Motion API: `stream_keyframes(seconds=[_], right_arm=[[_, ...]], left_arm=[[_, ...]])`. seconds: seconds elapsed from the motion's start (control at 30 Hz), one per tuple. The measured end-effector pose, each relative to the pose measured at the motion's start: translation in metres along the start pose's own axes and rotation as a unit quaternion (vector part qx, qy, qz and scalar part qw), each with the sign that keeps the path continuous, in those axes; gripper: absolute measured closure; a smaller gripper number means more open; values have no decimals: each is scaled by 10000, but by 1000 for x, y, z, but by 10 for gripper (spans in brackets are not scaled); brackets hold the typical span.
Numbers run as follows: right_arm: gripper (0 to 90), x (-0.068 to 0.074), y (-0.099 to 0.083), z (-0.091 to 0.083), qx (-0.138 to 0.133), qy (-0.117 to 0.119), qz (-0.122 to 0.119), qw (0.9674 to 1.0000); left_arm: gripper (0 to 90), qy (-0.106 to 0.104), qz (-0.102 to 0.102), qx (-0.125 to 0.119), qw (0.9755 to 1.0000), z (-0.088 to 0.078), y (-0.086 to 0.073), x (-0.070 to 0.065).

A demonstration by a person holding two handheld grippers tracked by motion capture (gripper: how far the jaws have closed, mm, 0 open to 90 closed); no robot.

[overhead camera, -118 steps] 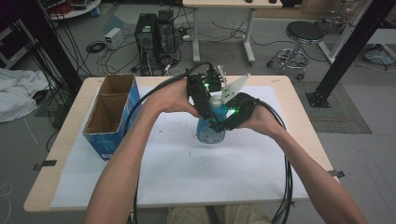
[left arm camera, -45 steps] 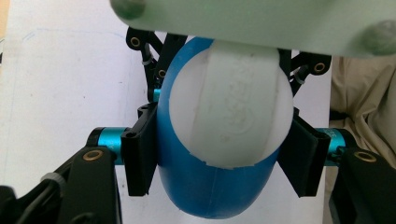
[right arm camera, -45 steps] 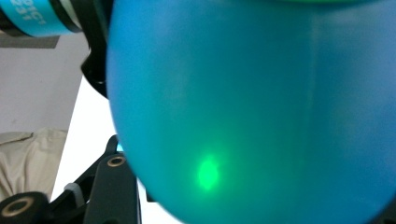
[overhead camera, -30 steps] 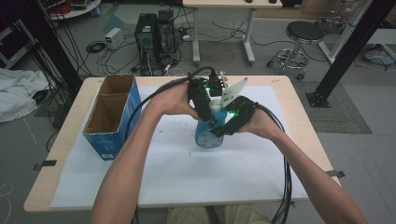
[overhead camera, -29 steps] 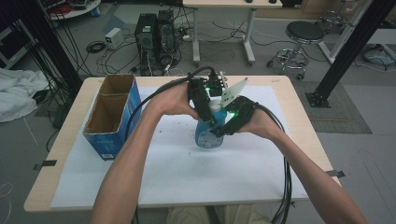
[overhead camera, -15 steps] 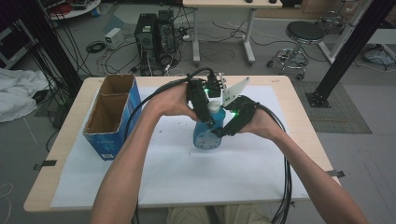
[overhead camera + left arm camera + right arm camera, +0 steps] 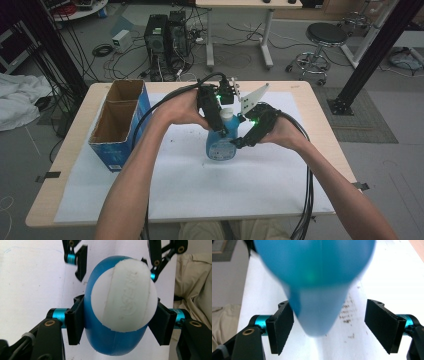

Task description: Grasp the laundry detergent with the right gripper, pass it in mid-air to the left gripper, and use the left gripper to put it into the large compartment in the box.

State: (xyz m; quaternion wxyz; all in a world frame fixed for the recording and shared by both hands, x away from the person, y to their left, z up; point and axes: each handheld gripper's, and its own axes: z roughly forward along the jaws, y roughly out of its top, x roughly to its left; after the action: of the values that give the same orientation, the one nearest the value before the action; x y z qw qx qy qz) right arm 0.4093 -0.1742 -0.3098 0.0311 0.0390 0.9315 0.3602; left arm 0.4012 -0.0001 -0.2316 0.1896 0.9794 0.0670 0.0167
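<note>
A blue bottle with a white cap stands on the white sheet at mid-table. My left gripper comes down from above, shut on the bottle's shoulder just under the cap, both pads pressed into the blue plastic. My right gripper reaches in low from the right. Its jaws have just been opening. The blurred blue bottle hangs between them in the right gripper view. The right pad is well clear of it.
A blue cardboard box with an open top stands at the table's left side. A white paper sheet covers most of the wooden table. Behind the table are computer towers and a stool on the floor.
My right gripper's jaws have spread away from the bottle's side. Both hands and the bottle stay in place.
</note>
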Motion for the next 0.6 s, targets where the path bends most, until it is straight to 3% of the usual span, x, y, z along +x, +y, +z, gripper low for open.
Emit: stream_keyframes(seconds=[0.13, 0.23, 0.6], right_arm=[[213, 2, -7, -8, 158, -48, 61, 9998], [133, 3, -14, -14, 340, -140, 134, 9992], [132, 8, -38, -39, 992, -502, 147, 9937]], left_arm=[[373, 40, -52, 33, 10000, -6, -5, 2], [372, 99, -89, 68, 9999, -12, -8, 3], [373, 271, -268, 103, 9992, -50, -16, 6]])
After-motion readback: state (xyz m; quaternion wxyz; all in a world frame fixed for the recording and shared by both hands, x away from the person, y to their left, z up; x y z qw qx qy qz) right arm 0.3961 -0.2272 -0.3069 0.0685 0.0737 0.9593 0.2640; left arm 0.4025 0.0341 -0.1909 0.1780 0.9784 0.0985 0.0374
